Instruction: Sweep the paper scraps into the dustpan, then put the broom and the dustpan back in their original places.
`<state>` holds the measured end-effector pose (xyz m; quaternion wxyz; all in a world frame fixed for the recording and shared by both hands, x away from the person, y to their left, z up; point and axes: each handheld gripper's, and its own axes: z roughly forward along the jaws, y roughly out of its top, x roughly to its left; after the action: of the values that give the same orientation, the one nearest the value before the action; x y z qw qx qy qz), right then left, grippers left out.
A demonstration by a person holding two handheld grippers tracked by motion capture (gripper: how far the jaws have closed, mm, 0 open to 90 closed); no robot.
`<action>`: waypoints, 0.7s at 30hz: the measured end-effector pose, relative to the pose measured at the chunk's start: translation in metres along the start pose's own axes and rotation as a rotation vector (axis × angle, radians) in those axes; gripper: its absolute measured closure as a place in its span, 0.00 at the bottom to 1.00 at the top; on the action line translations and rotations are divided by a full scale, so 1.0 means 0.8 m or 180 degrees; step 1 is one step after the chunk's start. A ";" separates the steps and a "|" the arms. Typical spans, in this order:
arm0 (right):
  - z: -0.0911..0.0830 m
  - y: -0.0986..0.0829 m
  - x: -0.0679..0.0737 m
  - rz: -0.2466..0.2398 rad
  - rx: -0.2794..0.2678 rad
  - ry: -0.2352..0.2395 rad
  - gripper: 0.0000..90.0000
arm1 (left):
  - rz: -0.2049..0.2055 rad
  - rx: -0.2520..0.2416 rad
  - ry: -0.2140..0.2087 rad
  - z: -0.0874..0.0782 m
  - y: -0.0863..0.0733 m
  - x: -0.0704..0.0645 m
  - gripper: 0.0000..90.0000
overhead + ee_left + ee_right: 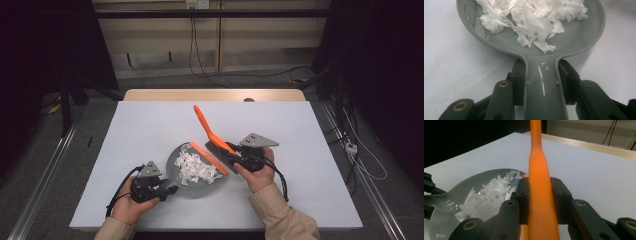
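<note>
While left tool [170, 190] clamps the grey dustpan [186, 186] handle and right tool [231, 156] grips the orange brush [210, 132], paper scraps [196, 167] sit in the pan mid-bench [150, 125]; I'd keep it level and brush gently.

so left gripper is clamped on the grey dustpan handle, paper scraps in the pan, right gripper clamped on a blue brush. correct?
One slip: the brush is orange, not blue, as the right gripper view shows. The rest holds: the left gripper is clamped on the grey dustpan handle, paper scraps lie in the pan, and the right gripper is clamped on the brush.
</note>
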<state>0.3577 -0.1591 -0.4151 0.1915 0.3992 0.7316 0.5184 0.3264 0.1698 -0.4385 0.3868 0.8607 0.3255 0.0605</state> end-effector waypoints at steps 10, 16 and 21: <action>-0.009 0.001 -0.014 0.0068 -0.0067 -0.0084 0.79 | -0.0154 -0.0171 0.0102 -0.016 -0.002 0.012 0.70; -0.012 0.000 -0.017 0.0074 -0.0061 -0.0116 0.79 | -0.0260 -0.0225 0.0191 -0.024 -0.005 0.020 0.70; -0.016 -0.001 -0.020 0.0068 -0.0051 -0.0160 0.79 | -0.0357 -0.0290 0.0274 -0.030 -0.007 0.026 0.70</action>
<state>0.3582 -0.1796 -0.4133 0.2075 0.4183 0.7180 0.5161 0.3314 0.2003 -0.4288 0.4140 0.8192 0.3864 0.0906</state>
